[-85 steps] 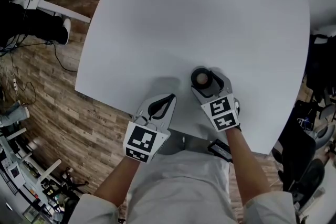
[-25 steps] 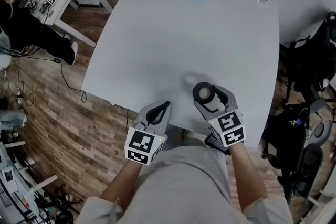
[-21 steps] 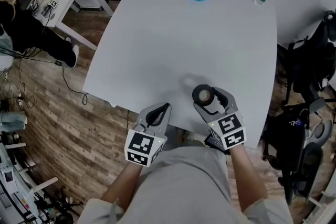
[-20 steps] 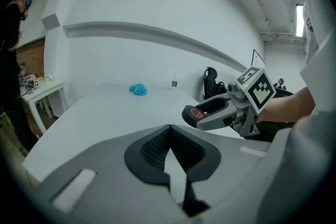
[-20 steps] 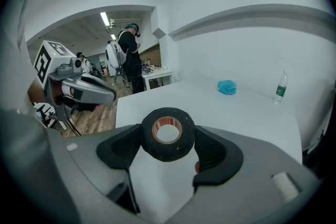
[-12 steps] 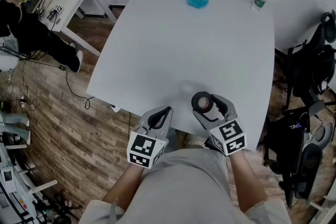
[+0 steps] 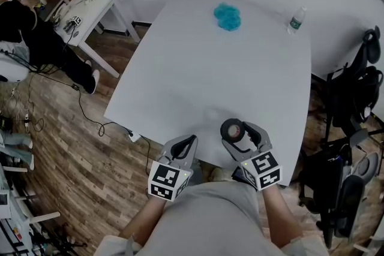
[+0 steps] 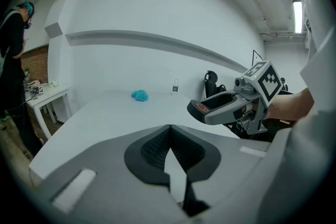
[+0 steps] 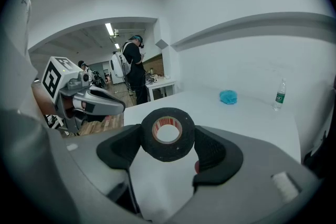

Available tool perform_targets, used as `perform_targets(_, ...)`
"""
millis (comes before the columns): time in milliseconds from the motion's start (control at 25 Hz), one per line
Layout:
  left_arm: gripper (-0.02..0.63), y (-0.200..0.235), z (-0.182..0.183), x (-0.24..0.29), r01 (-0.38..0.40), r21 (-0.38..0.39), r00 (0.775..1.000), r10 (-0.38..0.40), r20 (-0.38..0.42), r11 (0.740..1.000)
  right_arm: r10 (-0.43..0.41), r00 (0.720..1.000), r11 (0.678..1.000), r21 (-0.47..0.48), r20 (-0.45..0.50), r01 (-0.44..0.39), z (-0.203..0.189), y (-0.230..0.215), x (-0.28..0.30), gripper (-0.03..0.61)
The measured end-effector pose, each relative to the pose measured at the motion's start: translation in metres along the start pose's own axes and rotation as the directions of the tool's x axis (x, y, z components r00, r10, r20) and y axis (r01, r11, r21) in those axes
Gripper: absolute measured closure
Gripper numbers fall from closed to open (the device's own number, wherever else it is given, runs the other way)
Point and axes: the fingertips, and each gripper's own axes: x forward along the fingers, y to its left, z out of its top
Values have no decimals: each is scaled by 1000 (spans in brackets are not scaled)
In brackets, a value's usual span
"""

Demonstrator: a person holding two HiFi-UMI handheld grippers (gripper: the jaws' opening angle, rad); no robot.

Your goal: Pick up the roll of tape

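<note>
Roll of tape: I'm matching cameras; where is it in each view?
Head view: roll of tape low, right of centre, in the right gripper.
Left gripper view: right of centre, at that gripper's tip.
Right gripper view: centre, between the fingers.
Shared landmark: the blue clump.

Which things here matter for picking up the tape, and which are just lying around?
In the job: tape, clamped in the right gripper; the table below it.
Lying about: blue wad and bottle at the table's far end; left gripper, shut and empty.
</note>
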Motion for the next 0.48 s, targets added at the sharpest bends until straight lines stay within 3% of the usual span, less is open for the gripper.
perform_targets(480,594,8,0,-11,-20,-1,1000,20,10,1000,36,999,999,-27,7,-36,11,16,8,253)
